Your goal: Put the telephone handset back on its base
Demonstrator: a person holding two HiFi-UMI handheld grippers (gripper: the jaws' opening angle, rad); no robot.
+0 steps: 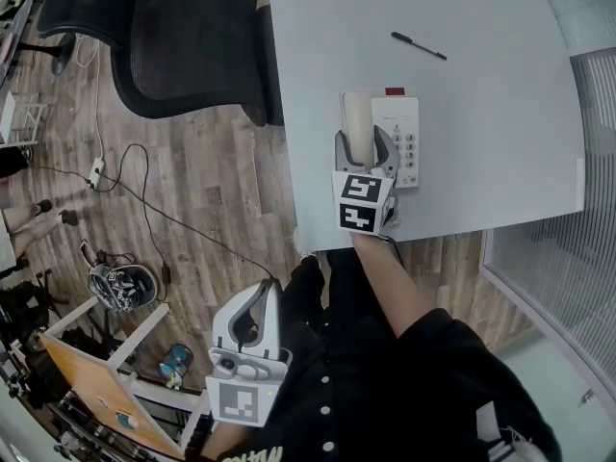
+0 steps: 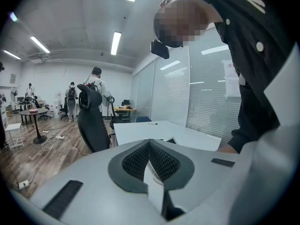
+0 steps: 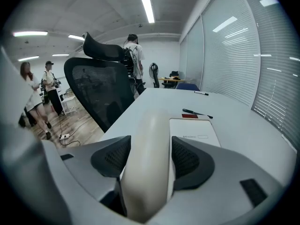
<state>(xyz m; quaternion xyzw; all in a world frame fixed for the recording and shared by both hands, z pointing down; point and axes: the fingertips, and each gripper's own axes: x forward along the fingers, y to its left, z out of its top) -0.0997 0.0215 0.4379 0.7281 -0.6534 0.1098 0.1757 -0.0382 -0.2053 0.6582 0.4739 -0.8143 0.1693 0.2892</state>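
Surface (image 1: 481,162): white, and pretty bare. Only the phone and a pen (image 1: 419,45) further back are carried on it.
Base (image 1: 398,123): set near the front edge, with the keypad side left uncovered.
Handset (image 1: 358,121): laid lengthwise along the base's left side. It looks seated in its cradle, though the far end can't be checked properly.
Right hand-held gripper (image 3: 151,143): jaws held wide on either side of the handset. The pads look just off its sides, so it's judged as let go, not squeezed.
Left hand-held gripper (image 2: 149,143): jaws brought together with nothing between them. It's kept low beside the body, well away from the phone.
Done: the placing itself, by the look of it.
Left: the right hand-held gripper has to be drawn back clear without the handset being nudged off, that's basically it.
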